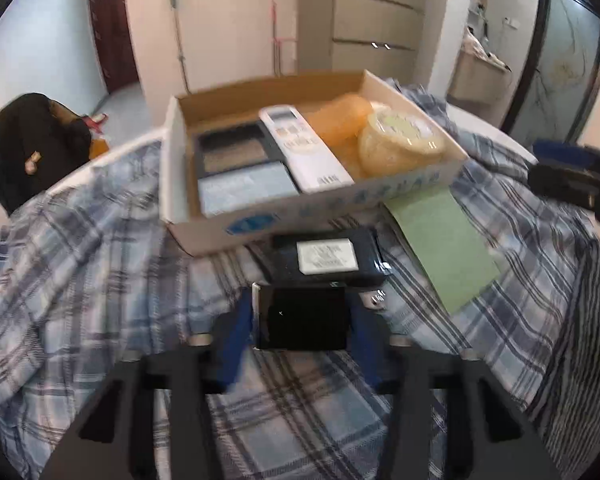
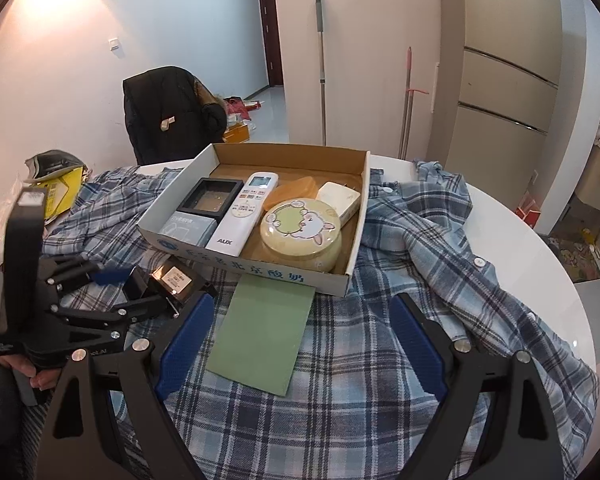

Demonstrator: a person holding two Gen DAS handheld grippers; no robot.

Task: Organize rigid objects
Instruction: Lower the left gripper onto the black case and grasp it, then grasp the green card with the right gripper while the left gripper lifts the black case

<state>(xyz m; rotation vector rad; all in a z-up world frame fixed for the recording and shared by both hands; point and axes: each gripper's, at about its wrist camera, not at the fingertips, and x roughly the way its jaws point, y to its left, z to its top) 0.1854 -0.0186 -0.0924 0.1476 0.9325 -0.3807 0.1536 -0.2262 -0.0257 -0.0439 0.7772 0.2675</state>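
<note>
A cardboard box (image 2: 332, 280) sits on a plaid cloth and holds a white remote (image 2: 244, 212), a round yellow tin (image 2: 300, 232), an orange case (image 2: 294, 189), a white box (image 2: 340, 198), a black frame (image 2: 212, 196) and a grey-blue box (image 2: 188, 230). The box also shows in the left wrist view (image 1: 260, 220). My left gripper (image 1: 302, 316) is shut on a small black box (image 1: 304, 316), low over the cloth in front of the cardboard box. A black packet with a white label (image 1: 328, 258) lies just beyond it. My right gripper (image 2: 300, 340) is open and empty above a green card (image 2: 264, 332).
The plaid shirt (image 2: 420, 240) covers a round white table (image 2: 540, 280). A chair with a black jacket (image 2: 168, 116) stands behind it. A yellow and black bag (image 2: 56, 184) lies at the left. A fridge (image 2: 500, 88) and mop handles (image 2: 322, 68) stand at the back.
</note>
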